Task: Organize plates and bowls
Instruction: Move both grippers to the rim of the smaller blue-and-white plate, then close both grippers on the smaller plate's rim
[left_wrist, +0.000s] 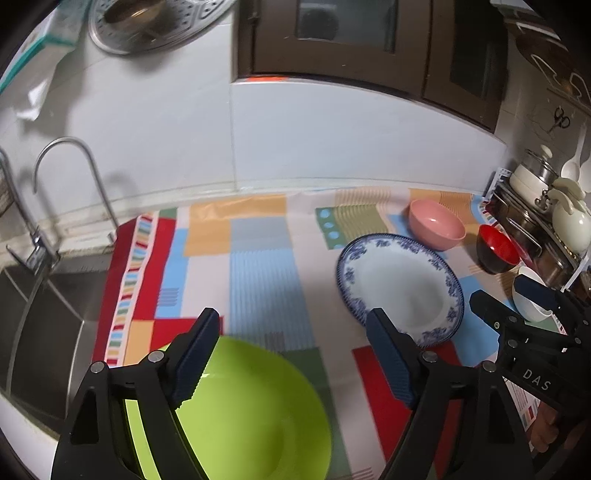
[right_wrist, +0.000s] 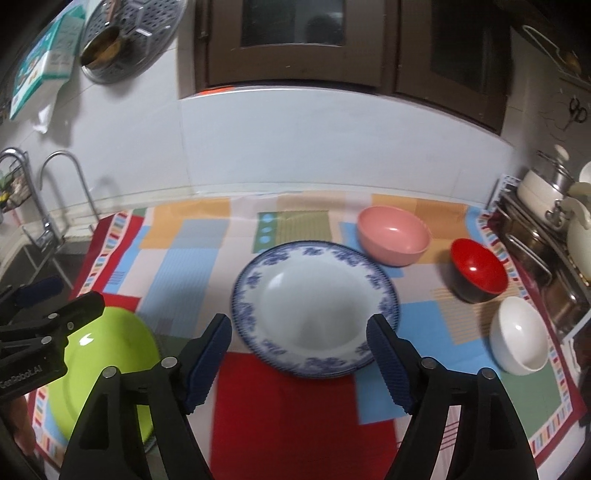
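Your patchwork-print tablecloth (right_wrist: 177, 236) fills the lower half of both views, with the sink (left_wrist: 48, 306) at its left edge and a stove rack (right_wrist: 535, 240) of pots at the far right.

In the left wrist view, your left gripper (left_wrist: 291, 354) has its jaws spread wide. The lime green plate (left_wrist: 240, 406) sits at the bottom centre of the frame; the left finger crosses over its near-left rim and the right finger stands off its right side. You cannot tell from here whether either pad touches it.

In the right wrist view, your right gripper (right_wrist: 299, 354) is likewise spread wide, holding nothing. The blue-and-white patterned plate (right_wrist: 316, 308) lies flat in the middle of the frame, its near rim between the two fingertips and slightly beyond them. The same plate appears right of centre in the left wrist view (left_wrist: 400, 288), just beyond that gripper's right finger.

The green plate shows at the lower left of the right wrist view (right_wrist: 110, 373), under the other gripper.

Behind the patterned plate, upper right, sits the pink bowl (right_wrist: 393, 236). Further right stand the white bowl (right_wrist: 519, 334) and, smallest, the red-lined black bowl (right_wrist: 478, 269), each apart from the others.
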